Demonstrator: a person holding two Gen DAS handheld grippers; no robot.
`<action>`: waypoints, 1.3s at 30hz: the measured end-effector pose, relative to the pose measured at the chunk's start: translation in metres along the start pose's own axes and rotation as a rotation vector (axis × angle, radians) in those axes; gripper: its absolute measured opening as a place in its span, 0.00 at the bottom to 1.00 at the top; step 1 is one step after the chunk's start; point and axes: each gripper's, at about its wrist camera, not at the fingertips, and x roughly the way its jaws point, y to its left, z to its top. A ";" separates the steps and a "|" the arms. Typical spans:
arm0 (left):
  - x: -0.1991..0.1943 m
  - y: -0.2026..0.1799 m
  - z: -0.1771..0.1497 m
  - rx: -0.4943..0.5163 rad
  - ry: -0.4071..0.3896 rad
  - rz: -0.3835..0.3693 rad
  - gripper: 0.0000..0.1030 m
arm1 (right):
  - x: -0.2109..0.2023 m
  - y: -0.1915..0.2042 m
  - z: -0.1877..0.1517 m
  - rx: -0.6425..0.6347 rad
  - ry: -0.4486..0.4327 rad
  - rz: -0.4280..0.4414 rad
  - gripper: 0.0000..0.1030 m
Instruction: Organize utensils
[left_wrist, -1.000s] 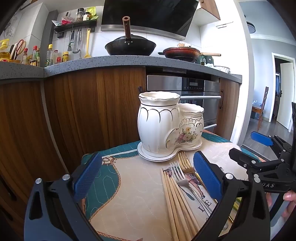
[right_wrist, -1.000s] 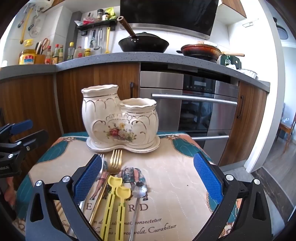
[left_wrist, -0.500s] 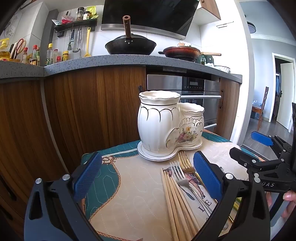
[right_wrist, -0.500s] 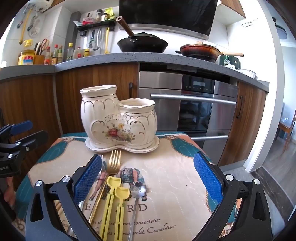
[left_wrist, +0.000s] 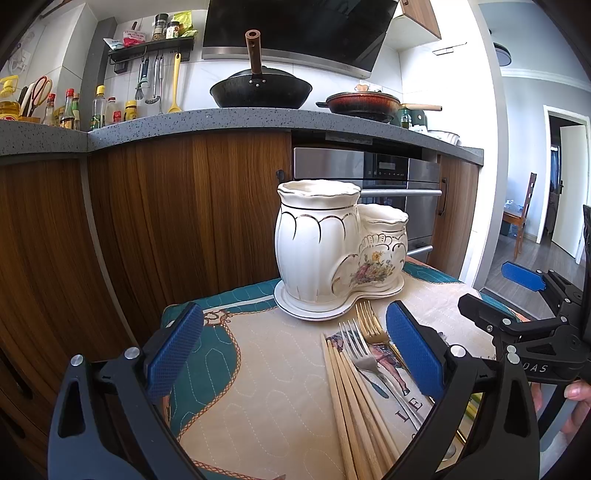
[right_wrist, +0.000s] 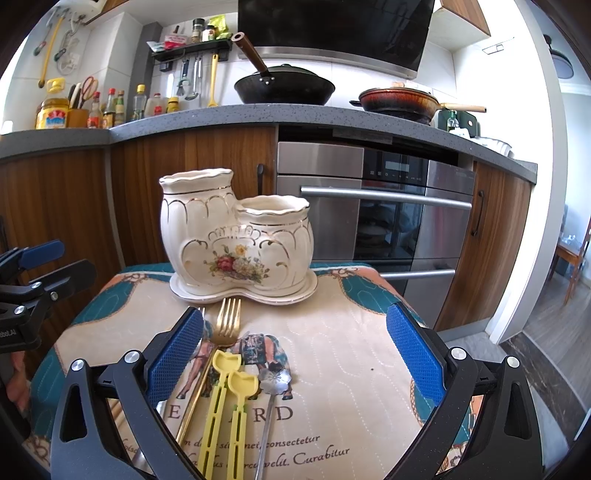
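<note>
A cream ceramic double utensil holder stands on its saucer at the far side of a small cloth-covered table. In front of it lie wooden chopsticks, a silver fork, a gold fork, two yellow plastic utensils and a silver spoon. My left gripper is open and empty, low over the table's near left. My right gripper is open and empty above the yellow utensils and spoon. Each gripper shows at the edge of the other's view.
The table is covered by a beige and teal cloth. Behind it are wooden kitchen cabinets and a steel oven. A grey counter holds a wok, a pan and bottles. A doorway opens to the right.
Both grippers have stayed open. The right view has shifted very slightly; nothing on the table has moved.
</note>
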 end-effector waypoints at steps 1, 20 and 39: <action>0.000 0.000 0.000 0.000 0.000 0.000 0.95 | 0.000 0.000 0.000 0.000 0.000 0.000 0.96; -0.001 0.000 0.000 -0.001 0.002 0.000 0.95 | 0.001 0.000 0.000 0.000 0.002 -0.002 0.96; -0.004 0.000 0.001 -0.001 0.003 0.000 0.95 | 0.003 -0.003 -0.001 -0.001 0.006 -0.002 0.96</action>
